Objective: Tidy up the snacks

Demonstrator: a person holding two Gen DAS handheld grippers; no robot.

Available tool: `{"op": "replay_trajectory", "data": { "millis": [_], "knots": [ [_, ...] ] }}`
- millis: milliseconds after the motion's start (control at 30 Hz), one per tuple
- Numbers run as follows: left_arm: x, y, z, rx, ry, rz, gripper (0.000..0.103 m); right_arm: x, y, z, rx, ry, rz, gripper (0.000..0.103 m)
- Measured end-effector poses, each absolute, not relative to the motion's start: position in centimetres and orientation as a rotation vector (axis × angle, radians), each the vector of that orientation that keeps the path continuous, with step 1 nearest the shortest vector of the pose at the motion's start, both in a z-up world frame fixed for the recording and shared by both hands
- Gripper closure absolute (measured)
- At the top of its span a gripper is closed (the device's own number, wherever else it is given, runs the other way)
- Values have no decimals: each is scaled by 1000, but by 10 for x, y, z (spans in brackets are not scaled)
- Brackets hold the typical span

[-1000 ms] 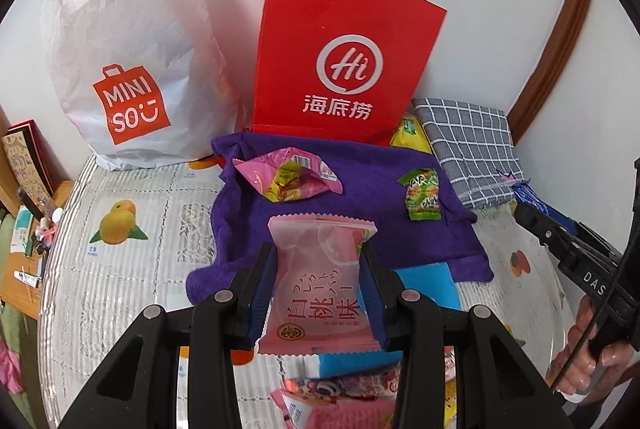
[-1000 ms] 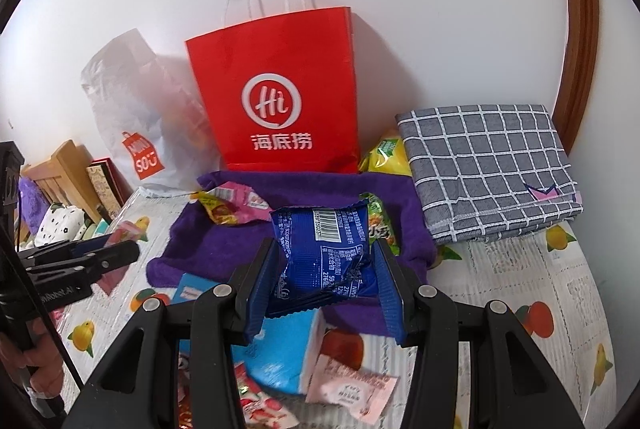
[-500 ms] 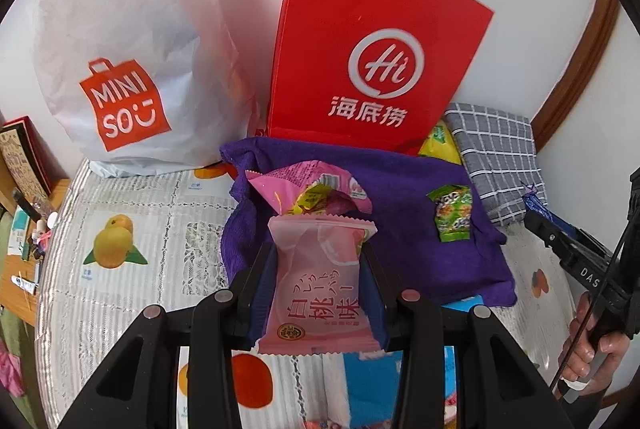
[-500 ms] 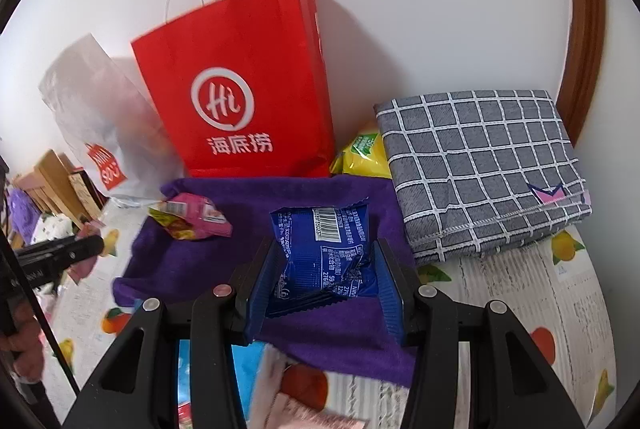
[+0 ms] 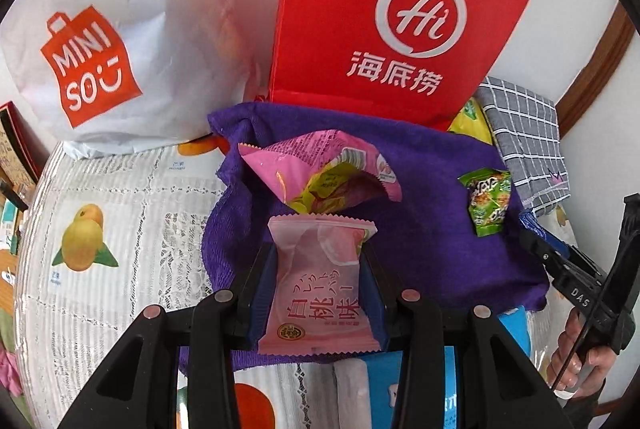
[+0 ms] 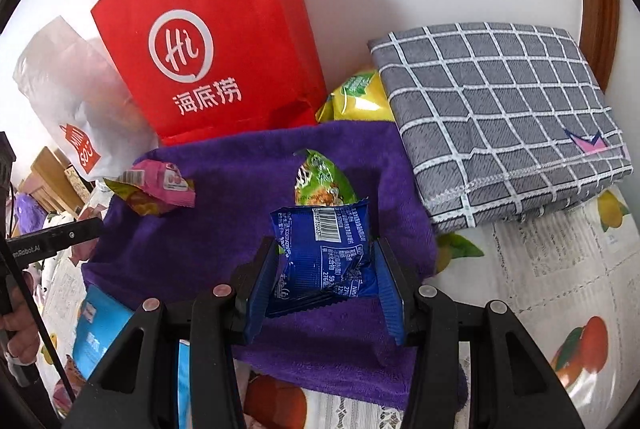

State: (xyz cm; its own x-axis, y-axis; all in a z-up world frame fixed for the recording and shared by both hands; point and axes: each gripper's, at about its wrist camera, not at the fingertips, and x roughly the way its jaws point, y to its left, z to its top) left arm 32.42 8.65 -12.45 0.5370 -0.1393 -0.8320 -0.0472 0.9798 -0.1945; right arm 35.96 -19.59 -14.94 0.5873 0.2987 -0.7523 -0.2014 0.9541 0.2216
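The left gripper (image 5: 318, 289) jaws pinch a pale pink packet (image 5: 318, 285) above the purple towel (image 5: 420, 229); the right gripper (image 6: 326, 271) jaws pinch a blue packet (image 6: 326, 255), the green snack (image 6: 322, 179) at its twelve o'clock, likely for sorting onto the towel

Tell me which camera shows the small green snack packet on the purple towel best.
The left wrist view. There the green packet lies in full sight on the purple towel, with nothing in front of it. In the right wrist view the blue packet held in the right tongs covers the green packet's lower part.
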Motion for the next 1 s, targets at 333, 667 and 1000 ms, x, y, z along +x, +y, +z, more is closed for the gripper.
{"op": "replay_trajectory", "data": {
  "millis": [333,667,1000],
  "knots": [
    [332,91,-139,-228,1030,-59,64,364,-185,-165,84,936,299,54],
    [338,91,-148,-237,1039,-65,63,356,-188,-160,104,923,306,40],
    [327,87,-129,-209,1008,-65,45,341,-192,-132,80,845,306,40]
  ]
}}
